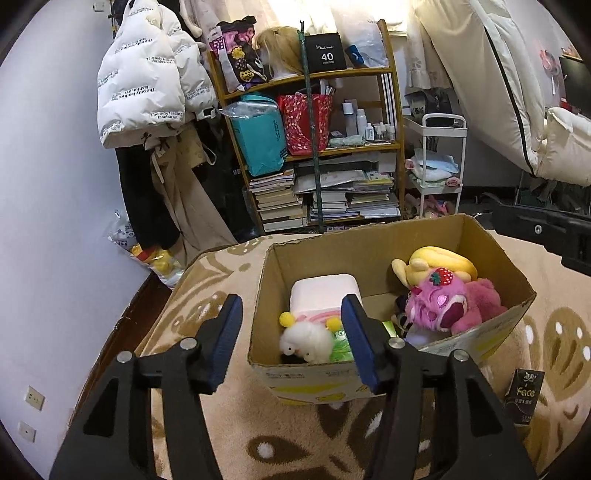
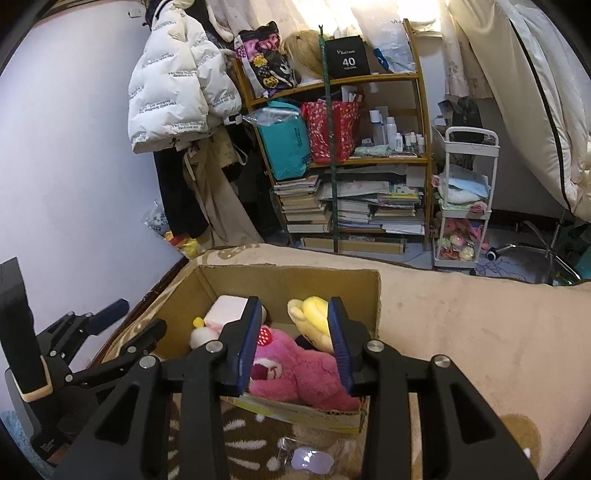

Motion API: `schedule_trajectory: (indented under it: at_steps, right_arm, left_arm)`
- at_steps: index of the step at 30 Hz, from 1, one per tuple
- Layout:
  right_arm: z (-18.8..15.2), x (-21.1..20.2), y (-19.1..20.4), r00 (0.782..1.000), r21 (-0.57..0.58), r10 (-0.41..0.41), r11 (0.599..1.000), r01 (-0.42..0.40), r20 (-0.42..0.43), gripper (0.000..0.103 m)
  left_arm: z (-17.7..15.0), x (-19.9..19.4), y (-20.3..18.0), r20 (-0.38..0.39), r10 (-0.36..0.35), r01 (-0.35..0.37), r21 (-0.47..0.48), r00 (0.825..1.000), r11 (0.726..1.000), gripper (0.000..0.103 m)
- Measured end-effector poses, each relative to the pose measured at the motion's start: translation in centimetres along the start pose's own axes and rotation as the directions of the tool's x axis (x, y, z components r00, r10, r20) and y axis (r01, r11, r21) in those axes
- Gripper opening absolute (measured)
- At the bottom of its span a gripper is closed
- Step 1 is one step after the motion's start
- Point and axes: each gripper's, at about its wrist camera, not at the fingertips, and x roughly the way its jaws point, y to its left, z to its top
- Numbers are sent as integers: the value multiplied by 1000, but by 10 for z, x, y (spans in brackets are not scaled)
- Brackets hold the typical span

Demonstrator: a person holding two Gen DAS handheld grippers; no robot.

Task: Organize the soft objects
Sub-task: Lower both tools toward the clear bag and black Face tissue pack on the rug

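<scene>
Daylight pours through the curtains at top centre and blows them out to white glare. The room below is evenly, softly lit with faint shadows. Both fisheye views bend straight lines strongly near dark vignetted corners; focus stays sharp.

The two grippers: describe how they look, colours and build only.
Both the left gripper and the right gripper have matte black linkage arms with triangular cutouts and round silver pivot pins. Each finger carries a flat blue pad. No cables, markings or sleeves show.
</scene>
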Motion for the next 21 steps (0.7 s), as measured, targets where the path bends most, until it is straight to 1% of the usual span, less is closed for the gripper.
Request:
schedule_trajectory:
  at_steps: [1,3,5,7,8,9,10,12,15,19,21]
  right_arm:
    - [0,-2,-1,1000,4,-7,1000,7,-9,46]
    - [-2,-7,-3,1000,10,-23,1000,23,-18,59]
    - [-5,-14,-4,997,7,-64,998,65,-34,65]
    - [-7,-18,-5,995,3,-82,997,83,-50,67]
    - [-9,-21,-6,994,4,-86,996,86,-60,69]
    - [-10,-23,-7,994,7,-89,996,90,-67,74]
    - [-12,-26,-8,992,13,-97,995,98,-75,78]
    - [-16,-33,-12,990,30,-110,993,113,-85,90]
    - [-21,-39,-17,986,51,-124,990,130,-112,92]
    - [-26,-43,-22,981,84,-124,987,138,-152,93]
    - [-27,-45,-20,978,82,-135,985,150,-160,97]
  left_arm:
    - [0,-1,1,1,1,-1,1,1000,1000,59]
    - [-1,-7,1,4,2,-2,0,1000,1000,70]
    - [-3,-12,0,10,1,-1,2,1000,1000,75]
    - [-3,-17,-1,12,8,-8,7,1000,1000,80]
    - [-3,-20,-1,11,16,-16,4,1000,1000,85]
    - [-4,-22,-1,11,17,-17,1,1000,1000,90]
    - [-5,-25,-1,11,16,-16,-3,1000,1000,91]
    - [-7,-29,-2,8,13,-13,-3,1000,1000,94]
    - [-11,-34,-5,-9,16,-16,14,1000,1000,97]
    - [-19,-41,-13,-25,8,-7,40,1000,999,97]
    - [-22,-44,-18,-39,-7,9,50,999,999,97]
